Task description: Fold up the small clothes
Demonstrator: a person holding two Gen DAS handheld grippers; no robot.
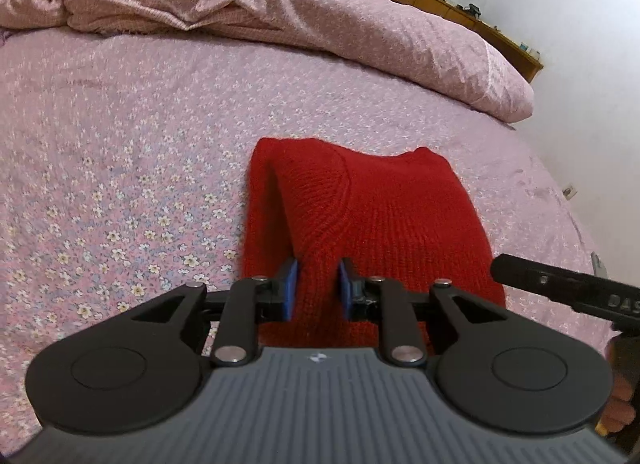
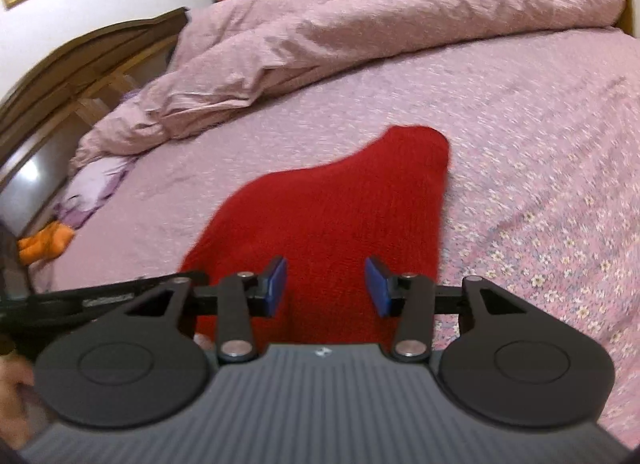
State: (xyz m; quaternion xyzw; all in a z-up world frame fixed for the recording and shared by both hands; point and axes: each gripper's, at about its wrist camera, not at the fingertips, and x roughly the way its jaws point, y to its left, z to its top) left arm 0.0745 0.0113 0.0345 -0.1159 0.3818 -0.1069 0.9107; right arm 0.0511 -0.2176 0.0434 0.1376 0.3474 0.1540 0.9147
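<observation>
The left hand-held gripper (image 1: 318, 284) is pinching the red sweater (image 1: 384, 216) on the bed (image 1: 120, 136); the right hand-held gripper (image 2: 326, 286) is hovering half-open astride the sweater, gripping nothing.

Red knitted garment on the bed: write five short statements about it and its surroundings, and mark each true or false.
1. The left gripper pinches a fold of the red knitted garment. True.
2. The garment lies on a bare wooden table. False: it lies on a floral pink bedsheet.
3. A rumpled pink duvet lies beyond the garment. True.
4. The right gripper is clamped shut. False: its pads stand apart over the knit.
5. The garment is blue. False: red.
</observation>
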